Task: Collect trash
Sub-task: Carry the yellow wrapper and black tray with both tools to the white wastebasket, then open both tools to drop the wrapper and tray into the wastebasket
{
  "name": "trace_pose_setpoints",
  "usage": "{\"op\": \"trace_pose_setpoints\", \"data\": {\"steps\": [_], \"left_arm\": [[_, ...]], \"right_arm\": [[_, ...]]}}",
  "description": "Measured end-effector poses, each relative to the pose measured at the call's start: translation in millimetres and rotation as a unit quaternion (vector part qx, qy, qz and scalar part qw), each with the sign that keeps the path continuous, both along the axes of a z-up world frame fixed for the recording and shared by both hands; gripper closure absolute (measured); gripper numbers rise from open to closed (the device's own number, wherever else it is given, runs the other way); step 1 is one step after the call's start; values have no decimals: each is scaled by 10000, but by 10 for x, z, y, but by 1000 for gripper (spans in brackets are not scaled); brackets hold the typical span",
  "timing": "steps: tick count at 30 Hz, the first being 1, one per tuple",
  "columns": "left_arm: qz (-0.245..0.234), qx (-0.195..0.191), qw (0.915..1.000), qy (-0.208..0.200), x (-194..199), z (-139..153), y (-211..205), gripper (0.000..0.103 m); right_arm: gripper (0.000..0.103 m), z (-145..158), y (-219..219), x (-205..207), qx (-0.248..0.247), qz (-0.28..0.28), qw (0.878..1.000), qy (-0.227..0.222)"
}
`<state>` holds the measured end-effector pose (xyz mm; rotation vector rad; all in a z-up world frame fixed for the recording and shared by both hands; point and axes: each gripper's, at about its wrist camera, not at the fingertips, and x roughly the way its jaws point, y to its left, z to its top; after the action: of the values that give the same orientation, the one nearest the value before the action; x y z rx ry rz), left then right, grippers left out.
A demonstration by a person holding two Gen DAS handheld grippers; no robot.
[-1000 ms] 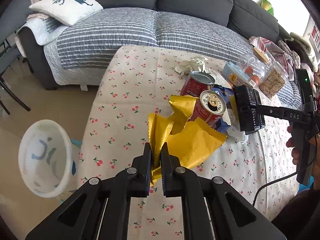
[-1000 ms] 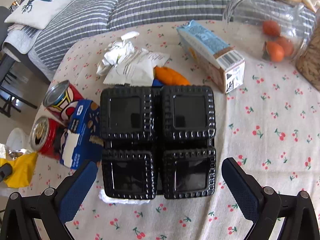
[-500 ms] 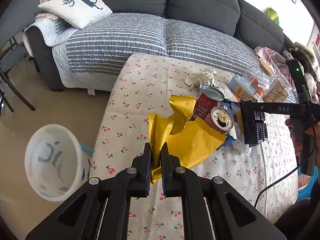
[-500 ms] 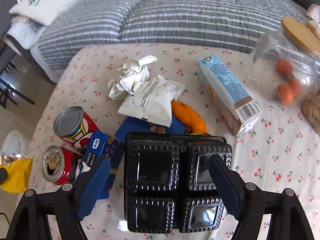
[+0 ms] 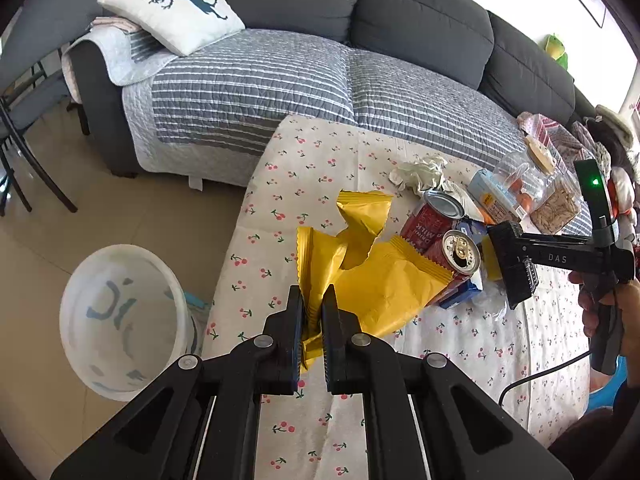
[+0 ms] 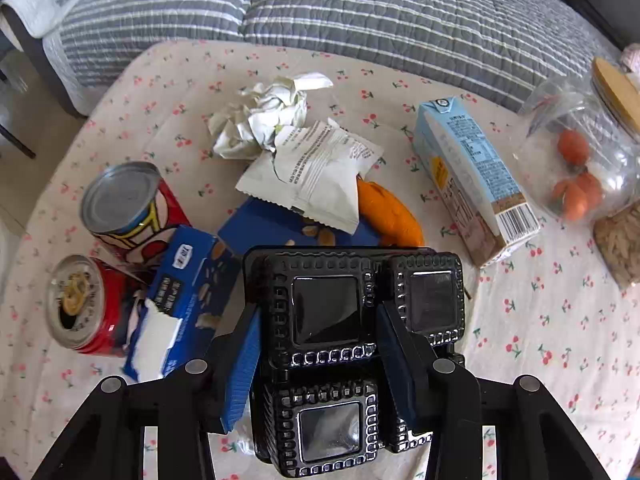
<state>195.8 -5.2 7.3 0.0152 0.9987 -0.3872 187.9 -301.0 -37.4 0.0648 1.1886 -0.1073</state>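
My left gripper [image 5: 313, 294] is shut on the edge of a torn yellow snack wrapper [image 5: 380, 280], which hangs over the cherry-print table [image 5: 320, 160]. In the right wrist view my right gripper [image 6: 318, 308] points down at a black plastic tray [image 6: 324, 432] with square compartments. Its jaws are closing, and the blue pads [image 6: 244, 360] press on both sides of the tray's left column. The left wrist view shows this tray [image 5: 516, 276] tilted on edge in the right gripper, with a hand on the handle. A white bin [image 5: 120, 320] stands on the floor left of the table.
Two red cans [image 6: 80, 304] [image 6: 128, 204], a blue box [image 6: 188, 280], crumpled paper [image 6: 264, 120], a white wrapper [image 6: 316, 172] and a milk carton [image 6: 472, 176] lie on the table. A clear jar [image 6: 576, 160] stands at the right. A grey sofa [image 5: 280, 80] lies behind.
The right gripper's jaws went from wide open around the tray to clamped on its left column. The left gripper drew back and up with the yellow wrapper.
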Motion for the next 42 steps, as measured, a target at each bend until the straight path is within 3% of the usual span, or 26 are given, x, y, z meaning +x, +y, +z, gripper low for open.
{"op": "trace_pose_setpoints", "data": {"steps": [10, 16, 25, 31, 33, 35, 40, 42], "left_arm": [[356, 40, 9992, -174, 23, 59, 413, 94], [912, 347, 9949, -250, 107, -6, 993, 94], [1614, 583, 9850, 204, 350, -488, 1801, 91], [1718, 407, 9819, 687, 491, -811, 1984, 60], [1795, 483, 9796, 769, 464, -793, 2043, 49], [1941, 691, 9756, 760, 396, -719, 2123, 31], [2220, 1024, 9682, 526, 189, -517, 2445, 13], [2273, 1125, 9660, 492, 110, -493, 2575, 12]], "right_arm": [[53, 548, 226, -200, -146, 243, 9988, -407], [53, 890, 791, -169, -169, 733, 9947, -699], [53, 1027, 1786, -81, -62, 1367, 9866, -889], [52, 937, 2298, -14, -27, 1603, 9833, -865], [52, 898, 2443, 16, 8, 1656, 9826, -839], [52, 864, 2578, 55, 43, 1712, 9819, -809], [52, 740, 2886, 146, 138, 1901, 9788, -756], [52, 667, 3033, 196, 208, 1973, 9775, -721]]}}
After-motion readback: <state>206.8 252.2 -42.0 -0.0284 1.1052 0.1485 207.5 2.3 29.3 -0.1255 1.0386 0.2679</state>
